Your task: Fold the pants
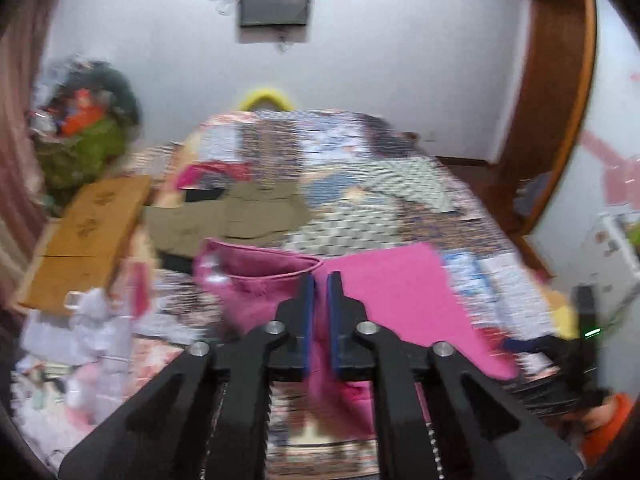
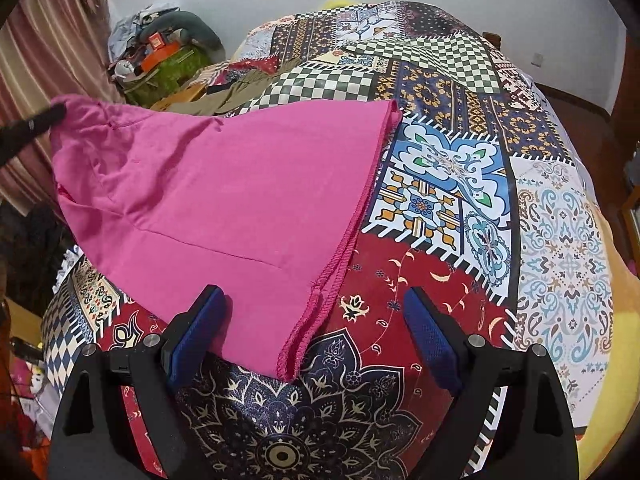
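The pink pants (image 2: 224, 184) lie partly on a bed covered by a patchwork bedspread (image 2: 460, 168), toward its left and near side. One leg is spread flat on the spread, its stitched hem (image 2: 352, 232) running diagonally across a red patch and a blue-and-white patch. The waist end is raised clear of the bed at the left of the right wrist view. In the left wrist view the waist opening (image 1: 264, 268) gapes just beyond the fingertips, and the fabric hangs in soft folds. That view is motion-blurred.

Left gripper (image 1: 319, 280): the blue-padded fingers (image 1: 308, 320) stand nearly together, with a narrow slot between them. Pink cloth runs up through that slot, so they are clamped on the pants at the waist end. From the right wrist view, this gripper shows as a dark tip (image 2: 44, 120) touching the raised corner.

Right gripper (image 2: 316, 300): fingers spread wide, released, holding nothing. The left pad (image 2: 196, 332) sits at the near edge of the flat leg; contact cannot be confirmed. The hem corner lies between the two fingers.

An olive garment (image 1: 228, 216) lies farther up the bed, apart from the pants.
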{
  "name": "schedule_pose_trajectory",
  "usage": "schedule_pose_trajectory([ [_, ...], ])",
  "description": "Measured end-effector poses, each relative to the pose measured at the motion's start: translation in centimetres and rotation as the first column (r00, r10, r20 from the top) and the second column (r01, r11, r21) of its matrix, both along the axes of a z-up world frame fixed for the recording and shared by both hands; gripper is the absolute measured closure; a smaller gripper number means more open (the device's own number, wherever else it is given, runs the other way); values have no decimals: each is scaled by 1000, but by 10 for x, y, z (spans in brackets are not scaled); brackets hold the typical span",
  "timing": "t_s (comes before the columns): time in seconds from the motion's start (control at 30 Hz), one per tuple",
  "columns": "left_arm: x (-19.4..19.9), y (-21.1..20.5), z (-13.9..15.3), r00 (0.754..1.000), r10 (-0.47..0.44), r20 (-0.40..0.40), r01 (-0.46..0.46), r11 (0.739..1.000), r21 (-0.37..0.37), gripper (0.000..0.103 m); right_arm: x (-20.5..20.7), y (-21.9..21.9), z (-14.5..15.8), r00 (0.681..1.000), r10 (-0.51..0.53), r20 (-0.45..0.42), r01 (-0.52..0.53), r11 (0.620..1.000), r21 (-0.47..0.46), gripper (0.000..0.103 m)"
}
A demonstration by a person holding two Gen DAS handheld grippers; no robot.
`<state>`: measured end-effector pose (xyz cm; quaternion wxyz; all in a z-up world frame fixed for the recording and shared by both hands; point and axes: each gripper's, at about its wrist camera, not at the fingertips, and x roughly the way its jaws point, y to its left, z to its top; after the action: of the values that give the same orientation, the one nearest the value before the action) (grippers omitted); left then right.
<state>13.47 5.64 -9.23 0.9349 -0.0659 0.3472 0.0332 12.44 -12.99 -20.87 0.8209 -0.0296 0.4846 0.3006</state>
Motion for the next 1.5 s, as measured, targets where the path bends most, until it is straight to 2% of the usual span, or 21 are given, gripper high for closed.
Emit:
schedule_pose_trajectory([
  [0.1,15,-19,6,996,-87,7,87,994,-72,102,0,-1,0,1000,1,-1,-1,1000,2,14],
  [0.2,28,-34,5,991,-137,-4,136,987,-91,102,1,-1,-1,1000,2,-2,-2,1000,7,14],
  [0.33,32,-26,-3,995,-96,-38,91,990,-106,102,0,-1,-1,1000,4,-1,-4,1000,11,14],
  [0.47,17,16,-22,993,5,-117,-20,991,-130,97,0,-2,-2,1000,8,-1,-8,1000,19,13],
  [0.57,0,50,-39,979,52,-196,-89,978,-188,81,-1,-2,-2,1000,11,2,-11,1000,18,13],
  [0.63,-16,69,-52,967,83,-241,-139,964,-227,59,1,-2,-2,1000,14,3,-14,1000,19,13],
  [0.67,-24,79,-60,959,98,-265,-165,955,-246,52,1,-2,-2,1000,14,4,-14,1000,20,13],
  [0.7,-29,85,-66,953,107,-284,-183,949,-258,42,1,-2,-2,1000,14,5,-14,1000,20,13],
  [0.73,-35,91,-73,947,110,-303,-199,939,-281,40,1,-2,-3,1000,14,6,-14,1000,19,13],
  [0.8,-44,101,-89,932,92,-351,-228,901,-369,40,1,-2,-3,1000,13,6,-13,1000,17,13],
  [0.9,-53,108,-114,917,24,-397,-250,810,-530,40,1,-1,-3,1000,10,8,-10,1000,12,13],
  [0.97,-58,107,-127,913,-17,-407,-255,755,-604,40,1,-1,-3,1000,9,8,-9,1000,9,13],
  [1.07,-61,106,-136,912,-24,-410,-269,719,-641,40,1,-1,-3,1000,8,9,-8,1000,6,13],
  [1.17,-65,114,-145,915,-14,-404,-298,652,-697,38,1,-1,-3,1000,9,9,-9,1000,6,13],
  [1.23,-63,118,-147,917,-8,-400,-304,635,-710,37,1,-1,-3,1000,10,9,-10,1000,7,13],
  [1.37,-55,116,-152,919,25,-394,-315,647,-694,35,1,-1,-3,1000,12,10,-12,1000,8,12],
  [1.43,-51,115,-154,918,32,-395,-326,627,-707,21,1,-1,-3,1000,11,11,-11,1000,8,12],
  [1.47,-49,113,-153,918,38,-394,-331,620,-711,20,1,-1,-3,1000,11,12,-12,1000,8,12],
  [1.5,-49,111,-151,916,47,-399,-338,626,-703,19,1,-1,-3,1000,12,13,-12,1000,9,12],
])
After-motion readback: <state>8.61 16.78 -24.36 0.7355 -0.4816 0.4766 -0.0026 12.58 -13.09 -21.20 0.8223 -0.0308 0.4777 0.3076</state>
